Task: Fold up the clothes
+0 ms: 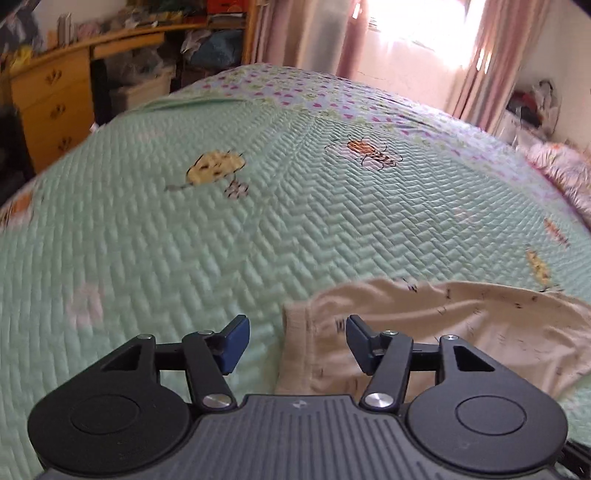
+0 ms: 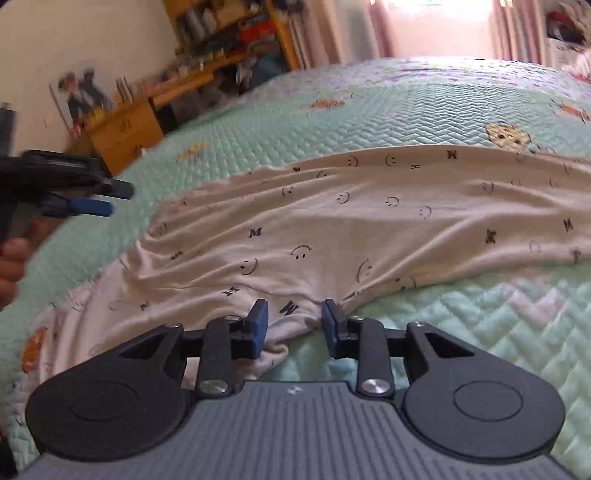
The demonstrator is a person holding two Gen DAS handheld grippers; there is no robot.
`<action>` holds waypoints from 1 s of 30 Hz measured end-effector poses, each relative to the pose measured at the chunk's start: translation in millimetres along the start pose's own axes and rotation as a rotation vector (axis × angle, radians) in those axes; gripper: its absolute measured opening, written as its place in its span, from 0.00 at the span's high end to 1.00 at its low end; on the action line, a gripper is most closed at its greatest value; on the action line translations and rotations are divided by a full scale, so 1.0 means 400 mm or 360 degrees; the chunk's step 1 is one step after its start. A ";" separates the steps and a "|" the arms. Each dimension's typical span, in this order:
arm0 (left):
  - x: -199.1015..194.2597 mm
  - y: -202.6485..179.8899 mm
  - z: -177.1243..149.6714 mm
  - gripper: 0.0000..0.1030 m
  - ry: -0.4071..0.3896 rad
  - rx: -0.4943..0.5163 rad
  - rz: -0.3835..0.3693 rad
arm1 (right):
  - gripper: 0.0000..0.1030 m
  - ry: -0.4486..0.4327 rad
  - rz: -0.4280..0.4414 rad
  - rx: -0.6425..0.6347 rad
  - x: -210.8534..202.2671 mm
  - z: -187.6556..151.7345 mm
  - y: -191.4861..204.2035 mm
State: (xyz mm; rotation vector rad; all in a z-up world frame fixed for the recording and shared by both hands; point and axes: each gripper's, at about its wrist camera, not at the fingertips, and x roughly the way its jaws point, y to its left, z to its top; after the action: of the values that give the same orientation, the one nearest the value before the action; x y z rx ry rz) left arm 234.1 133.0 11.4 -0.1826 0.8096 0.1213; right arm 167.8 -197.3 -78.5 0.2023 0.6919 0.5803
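A cream garment [image 2: 351,221] printed with small smiley faces and letters lies spread and wrinkled across a mint-green quilted bedspread [image 2: 480,332]. My right gripper [image 2: 295,326] is open at its near edge, and a bunched bit of hem lies between the jaws without the pads pressing on it. In the left wrist view the garment [image 1: 461,332] shows one end at the lower right. My left gripper [image 1: 297,343] hovers open over that end's edge with nothing gripped. The left gripper [image 2: 110,201] also appears in the right wrist view, raised above the bed at the far left, with a hand [image 2: 11,266] below it.
The bedspread [image 1: 184,240] stretches far ahead with insect pictures on it. A wooden desk with drawers [image 1: 55,103] and cluttered shelves [image 2: 229,29] stand beyond the bed's left side. Pink curtains [image 1: 476,55] hang at a bright window. Pink floral bedding [image 1: 565,173] lies at the far right.
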 end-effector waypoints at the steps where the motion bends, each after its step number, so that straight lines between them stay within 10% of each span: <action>1: 0.024 -0.017 0.017 0.40 0.0004 0.0059 -0.0006 | 0.66 -0.0063 0.0030 0.0031 -0.008 -0.022 -0.015; 6: 0.117 -0.086 0.042 0.20 -0.0024 0.0356 0.0014 | 0.66 -0.0108 0.0169 0.0219 -0.012 -0.033 -0.064; 16: 0.241 -0.042 0.035 0.22 0.0016 0.0438 0.0020 | 0.66 -0.0121 0.0322 0.0407 -0.002 -0.036 -0.108; 30: 0.226 -0.099 -0.004 0.28 0.0050 0.0702 -0.0309 | 0.66 -0.0132 0.0382 0.0468 -0.005 -0.041 -0.122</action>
State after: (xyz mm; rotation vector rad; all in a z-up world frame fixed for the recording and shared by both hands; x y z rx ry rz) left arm 301.9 97.3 -50.7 0.1544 0.8264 -0.2433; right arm 177.2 -238.6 -107.5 0.5863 0.6754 0.6937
